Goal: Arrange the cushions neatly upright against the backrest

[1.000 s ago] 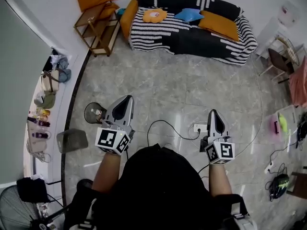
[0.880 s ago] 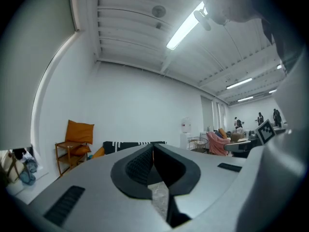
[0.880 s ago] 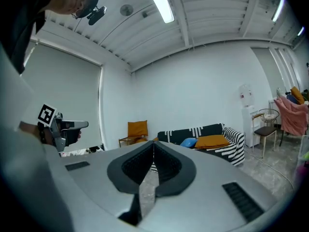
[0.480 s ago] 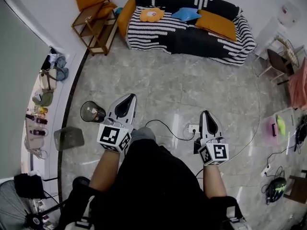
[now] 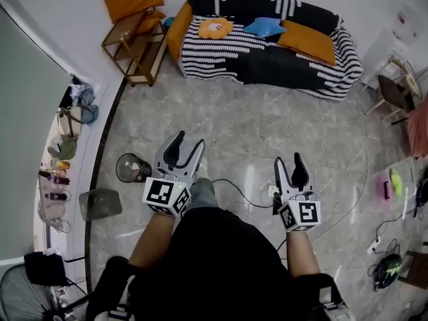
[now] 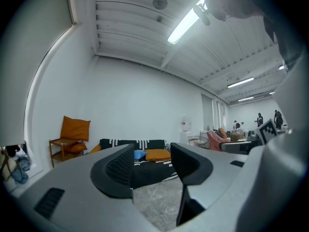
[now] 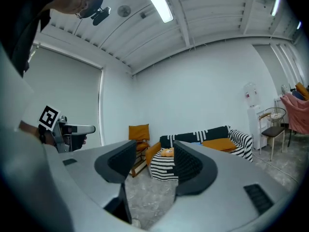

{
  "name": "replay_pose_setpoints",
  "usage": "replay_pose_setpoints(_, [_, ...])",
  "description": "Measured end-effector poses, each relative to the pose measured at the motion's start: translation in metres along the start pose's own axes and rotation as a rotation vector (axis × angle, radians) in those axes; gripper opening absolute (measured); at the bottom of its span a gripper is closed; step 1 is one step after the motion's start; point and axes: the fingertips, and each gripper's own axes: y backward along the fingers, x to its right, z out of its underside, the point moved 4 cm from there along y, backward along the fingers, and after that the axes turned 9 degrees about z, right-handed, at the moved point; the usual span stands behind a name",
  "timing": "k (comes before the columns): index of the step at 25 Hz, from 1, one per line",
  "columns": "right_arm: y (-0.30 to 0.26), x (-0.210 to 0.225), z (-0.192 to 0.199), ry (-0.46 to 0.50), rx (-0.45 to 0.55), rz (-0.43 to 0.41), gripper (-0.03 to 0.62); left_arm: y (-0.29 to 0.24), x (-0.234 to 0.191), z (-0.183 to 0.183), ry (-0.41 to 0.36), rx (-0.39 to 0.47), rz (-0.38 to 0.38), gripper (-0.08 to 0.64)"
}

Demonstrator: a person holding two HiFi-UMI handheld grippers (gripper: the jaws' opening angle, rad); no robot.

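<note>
Cushions (image 5: 306,41) lie on the sofa (image 5: 267,62); left claw (image 5: 188,142) and right claw (image 5: 290,159), just opening, are empty.

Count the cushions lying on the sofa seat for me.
3: a flower-shaped orange cushion at the left, a blue cushion in the middle, a large orange cushion at the right. The orange shape at the left end of the sofa may be another.

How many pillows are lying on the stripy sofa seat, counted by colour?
Orange cushion: 1
Blue cushion: 1
Yellow-orange flower cushion: 1
Total: 3
</note>
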Motion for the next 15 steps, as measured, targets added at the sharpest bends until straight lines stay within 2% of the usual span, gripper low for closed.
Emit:
replay_pose_setpoints(2, [-0.024,-0.005,0.000,0.011,0.003,0.008,0.270,-0.015,-0.024,0.007,0.024,0.000,-0.001,0.289])
replay_pose_setpoints(4, [-0.052,-0.001,0.003,0.007,-0.002,0.027,0.295,-0.035,-0.046,0.011,0.038,-0.006,0.008,0.312])
replay_pose_setpoints(10, [-0.154,-0.017,-0.013,0.001,0.000,0.077,0.301,-0.096,-0.127,0.002,0.035,-0.010,0.064,0.316])
replay_pose_setpoints(15, [-0.242,-0.039,-0.018,0.030,0.008,0.075,0.301,-0.140,-0.208,-0.011,0.025,-0.021,0.084,0.316])
